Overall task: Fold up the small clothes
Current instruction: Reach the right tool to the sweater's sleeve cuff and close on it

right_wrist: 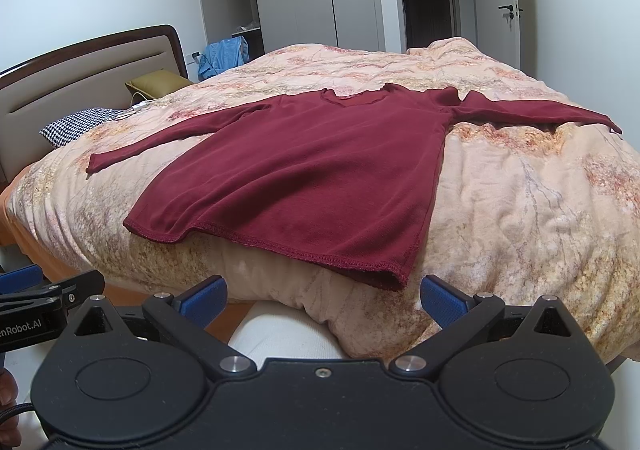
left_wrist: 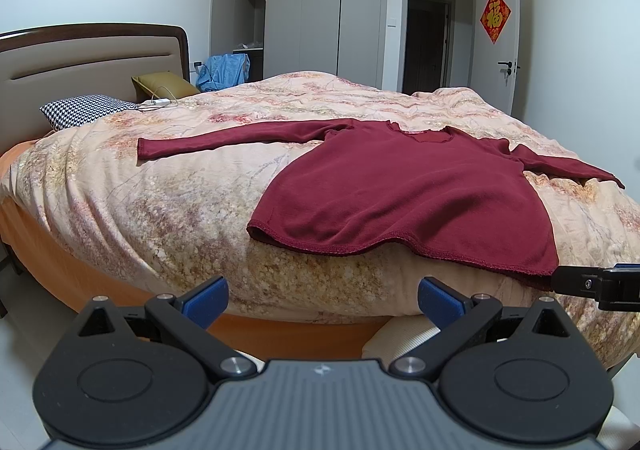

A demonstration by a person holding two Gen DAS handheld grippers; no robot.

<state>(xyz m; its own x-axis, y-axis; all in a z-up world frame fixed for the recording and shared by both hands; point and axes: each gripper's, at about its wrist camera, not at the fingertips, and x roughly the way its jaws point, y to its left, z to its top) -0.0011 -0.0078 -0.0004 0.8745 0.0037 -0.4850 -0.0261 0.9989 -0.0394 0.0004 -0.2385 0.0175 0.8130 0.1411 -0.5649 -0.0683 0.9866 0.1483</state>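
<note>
- Left wrist view: our left gripper [left_wrist: 322, 300] hangs off the near edge of the bed, blue pads spread wide apart, holding nothing. The dark red shirt [left_wrist: 404, 189] lies flat on the floral quilt [left_wrist: 160, 189], ahead of the claw and up to its right, not touching it.
- Left of the claw and well beyond it, the left sleeve [left_wrist: 224, 139] stretches out full length. Risk: we judge it a long reach over soft bedding, and a dragged pad could rake the quilt up with the sleeve.
- Straight ahead of the left claw, the hem [left_wrist: 340, 250] waves and droops over the bed's rounded edge. Risk: a pinch there may catch one layer only, or quilt with it, so the fold comes out skewed.
- Right wrist view: our right gripper [right_wrist: 322, 300] is likewise parted and empty, with the hem's right corner [right_wrist: 394, 276] just beyond it, between the pads and slightly above.
- That corner overhangs the edge. Risk: a pull toward us could slide the whole shirt off the bed, since nothing pins it.
- Far right of the right claw, the right sleeve [right_wrist: 532, 109] has a crease near the armpit. Risk: folded in as it lies, the bunching stays.
- The two claws sit close together. Risk: collision if both go for the hem together.
</note>
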